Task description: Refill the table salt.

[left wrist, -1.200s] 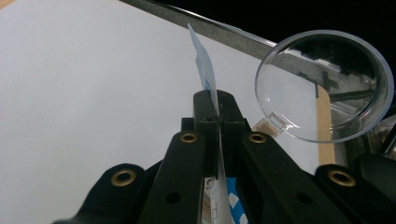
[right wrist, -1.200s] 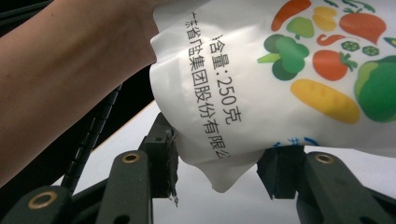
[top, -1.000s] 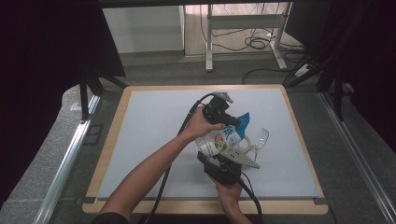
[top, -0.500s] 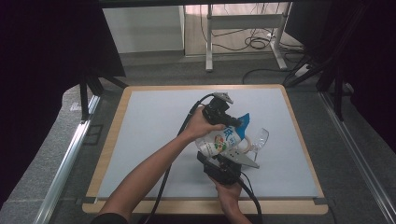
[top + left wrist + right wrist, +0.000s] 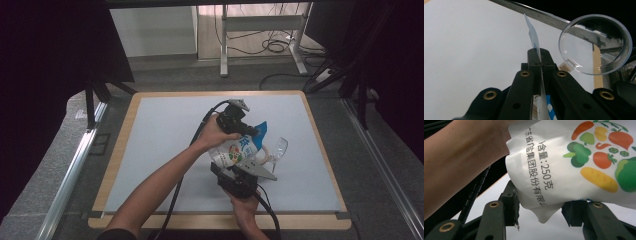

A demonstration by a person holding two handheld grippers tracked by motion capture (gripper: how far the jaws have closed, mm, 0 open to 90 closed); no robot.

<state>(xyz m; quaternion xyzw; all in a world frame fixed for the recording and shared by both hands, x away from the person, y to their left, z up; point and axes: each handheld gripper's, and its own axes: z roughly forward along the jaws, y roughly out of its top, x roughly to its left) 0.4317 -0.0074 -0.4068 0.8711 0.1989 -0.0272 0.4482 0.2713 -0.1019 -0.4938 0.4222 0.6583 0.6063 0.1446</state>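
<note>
One printed pouch (image 5: 235, 151), one clear stemmed glass (image 5: 276, 150), two grippers, on one table (image 5: 150, 130).

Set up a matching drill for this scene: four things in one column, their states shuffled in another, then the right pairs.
Things:
1. left gripper
2. right gripper
3. white plastic pouch printed with vegetables
4. clear stemmed glass

States:
A. jaws apart around the pouch's bottom corner
B. lying on its side on the grey mat
C. shut on the pouch's blue top edge
D. held up between both grippers

Pairs: 1-C, 2-A, 3-D, 4-B
</note>
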